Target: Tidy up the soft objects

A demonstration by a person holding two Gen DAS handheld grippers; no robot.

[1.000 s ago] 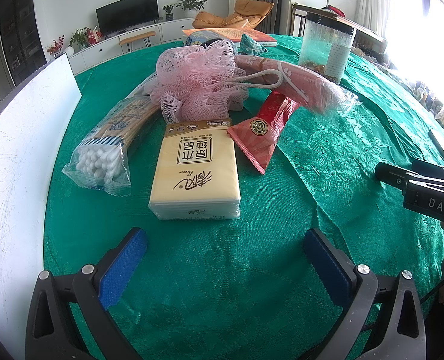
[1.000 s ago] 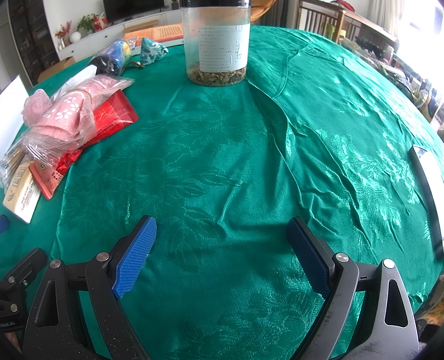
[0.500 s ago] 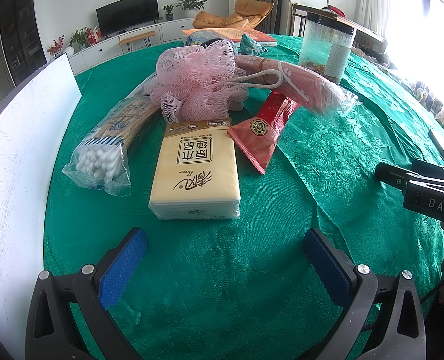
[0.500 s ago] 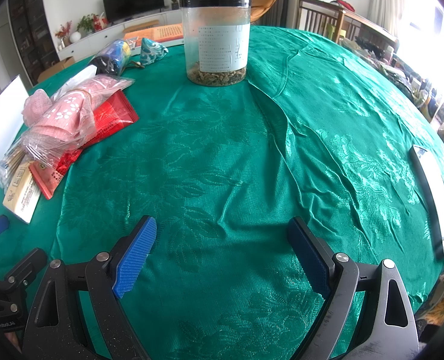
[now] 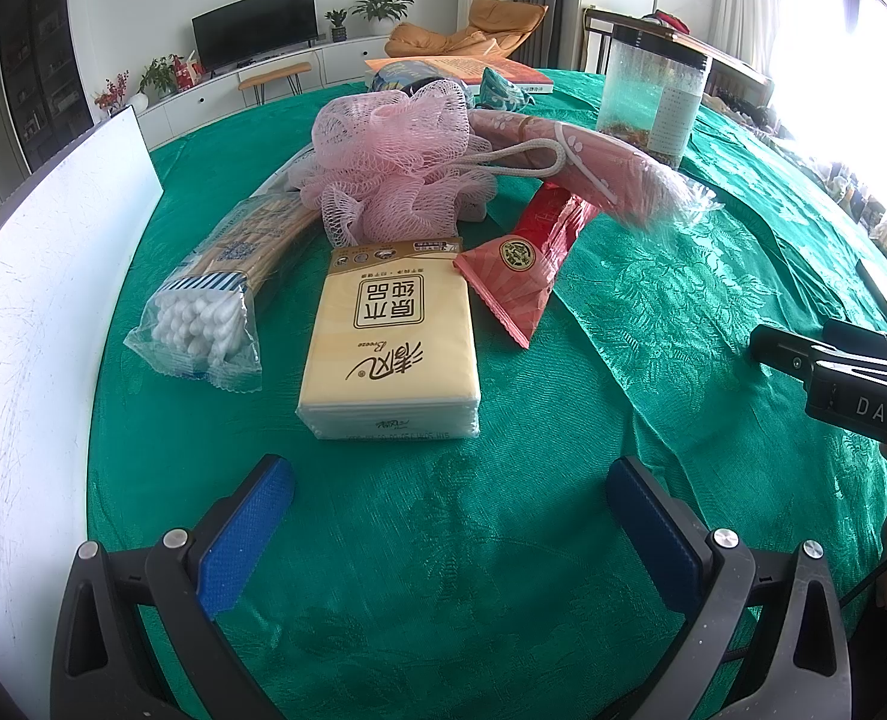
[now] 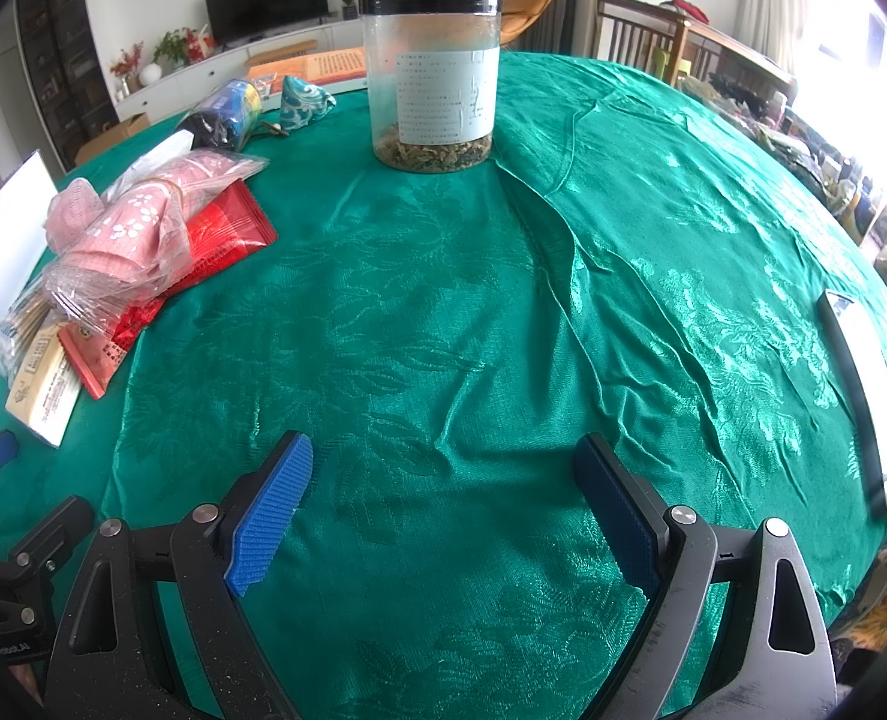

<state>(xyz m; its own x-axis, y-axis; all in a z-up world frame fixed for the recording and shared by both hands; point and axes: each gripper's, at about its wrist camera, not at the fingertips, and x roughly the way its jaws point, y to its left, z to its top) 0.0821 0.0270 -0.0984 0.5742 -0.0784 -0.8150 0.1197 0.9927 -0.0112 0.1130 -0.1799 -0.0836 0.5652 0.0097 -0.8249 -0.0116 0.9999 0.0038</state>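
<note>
On the green tablecloth (image 5: pixel 653 276) lie a yellow tissue pack (image 5: pixel 392 336), a pink mesh bath pouf (image 5: pixel 395 150), a bag of cotton swabs (image 5: pixel 203 318), a red packet (image 5: pixel 533 252) and a pink towel in clear wrap (image 5: pixel 599 165). My left gripper (image 5: pixel 443 516) is open and empty, just short of the tissue pack. My right gripper (image 6: pixel 443 498) is open and empty over bare cloth; the pink towel (image 6: pixel 137 228), red packet (image 6: pixel 215 240) and tissue pack (image 6: pixel 41 384) lie far to its left.
A clear jar with a black lid (image 6: pixel 431 78) stands at the back. A white board (image 5: pixel 29 300) stands along the left edge. A phone (image 6: pixel 863 396) lies at the right edge. A blue roll (image 6: pixel 227 114), a teal pouch (image 6: pixel 302 102) and a book (image 6: pixel 323 66) lie behind.
</note>
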